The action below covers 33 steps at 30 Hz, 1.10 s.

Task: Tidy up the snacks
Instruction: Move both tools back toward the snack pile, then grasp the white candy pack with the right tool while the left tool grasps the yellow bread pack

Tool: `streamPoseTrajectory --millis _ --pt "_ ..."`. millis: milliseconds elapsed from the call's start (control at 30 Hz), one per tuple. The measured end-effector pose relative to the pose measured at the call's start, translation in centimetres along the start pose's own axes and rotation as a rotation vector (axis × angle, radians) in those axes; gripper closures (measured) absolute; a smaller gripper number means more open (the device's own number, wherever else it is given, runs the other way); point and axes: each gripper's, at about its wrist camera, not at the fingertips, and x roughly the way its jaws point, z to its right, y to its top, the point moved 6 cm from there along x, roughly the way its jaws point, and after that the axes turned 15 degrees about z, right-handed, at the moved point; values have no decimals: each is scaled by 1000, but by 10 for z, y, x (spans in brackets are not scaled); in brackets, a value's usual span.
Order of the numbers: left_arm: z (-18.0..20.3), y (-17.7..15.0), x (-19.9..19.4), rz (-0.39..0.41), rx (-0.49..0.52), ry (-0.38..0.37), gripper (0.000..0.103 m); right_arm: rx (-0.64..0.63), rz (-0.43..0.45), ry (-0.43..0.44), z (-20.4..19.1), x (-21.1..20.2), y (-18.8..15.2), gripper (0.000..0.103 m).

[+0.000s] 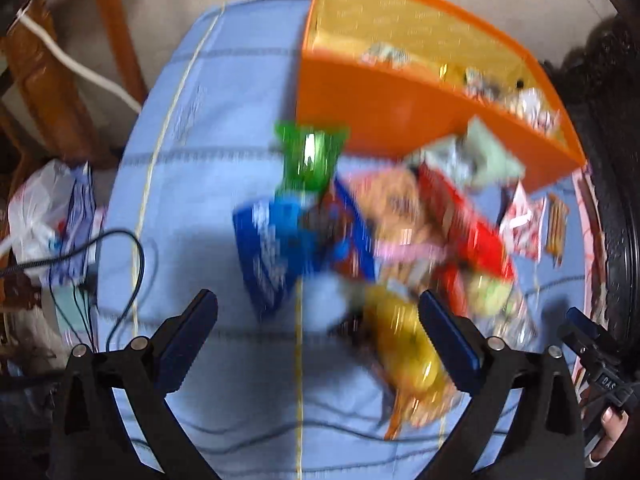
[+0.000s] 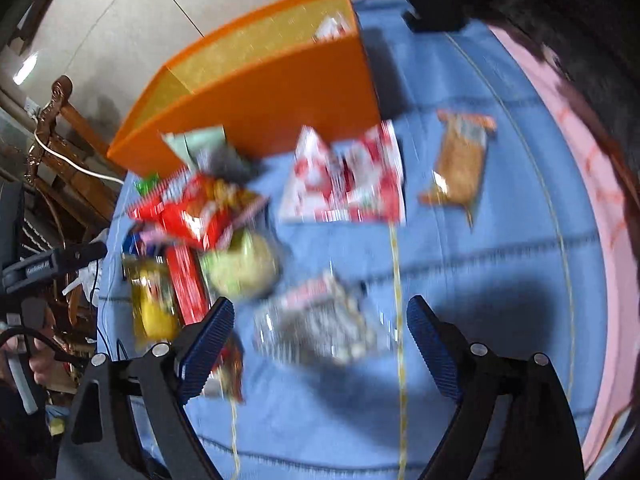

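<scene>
1. The left claw [image 1: 318,316] pointed steeply down over the blue quilted cloth surface [image 1: 224,152], its jaws spread wide and released, nothing between the pads.
2. The right claw [image 2: 320,322] also tilted downward, jaws apart and gripping nothing, above a blurred clear packet [image 2: 324,328].
3. The pile of snack packets [image 1: 400,232] lay on the surface just before the orange plastic bin [image 1: 384,108].
4. Only the left view showed the blue packet [image 1: 268,248]; only the right view showed the brown wafer pack [image 2: 460,164] clearly.

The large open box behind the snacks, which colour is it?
The box is orange, seen best in the left wrist view.
</scene>
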Motion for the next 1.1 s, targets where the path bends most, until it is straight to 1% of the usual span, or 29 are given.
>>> streamPoseTrajectory --millis 67,133,267,333,433,533,667,800,867,967,1033,1067,1100 --pt "1 -16 -1 -17 15 15 5 -2 -11 -7 -2 -2 -10 14" --pt "3 -31 -3 -28 47 56 5 -36 -14 -22 -8 -3 -20 14" --pt "11 -47 -9 -43 83 53 5 -165 -3 -60 -23 -3 -35 14" --pt "12 -53 -10 -46 91 58 5 -186 -2 -64 -24 -3 -41 14" --pt "9 -63 -10 -66 77 65 5 -172 -12 -57 -23 -2 -46 13" --pt "7 -69 -7 -88 68 69 5 -188 -18 -71 -21 2 -48 13" --pt "7 -76 -3 -113 66 77 5 -209 -34 -86 -23 18 -46 13" --pt "7 -76 0 -120 65 83 5 -236 -49 -104 -26 35 -43 13" --pt "8 -75 3 -128 54 77 5 -257 -36 -110 -29 41 -40 13" --pt "8 -73 7 -140 38 73 5 -265 -60 -108 -30 51 -41 12" --pt "8 -73 9 -143 42 74 5 -289 -66 -122 -29 56 -42 13" --pt "9 -73 10 -145 41 73 5 -299 -63 -118 -29 56 -42 18" --pt "9 -73 11 -148 38 72 5 -309 -56 -108 -30 56 -41 29"
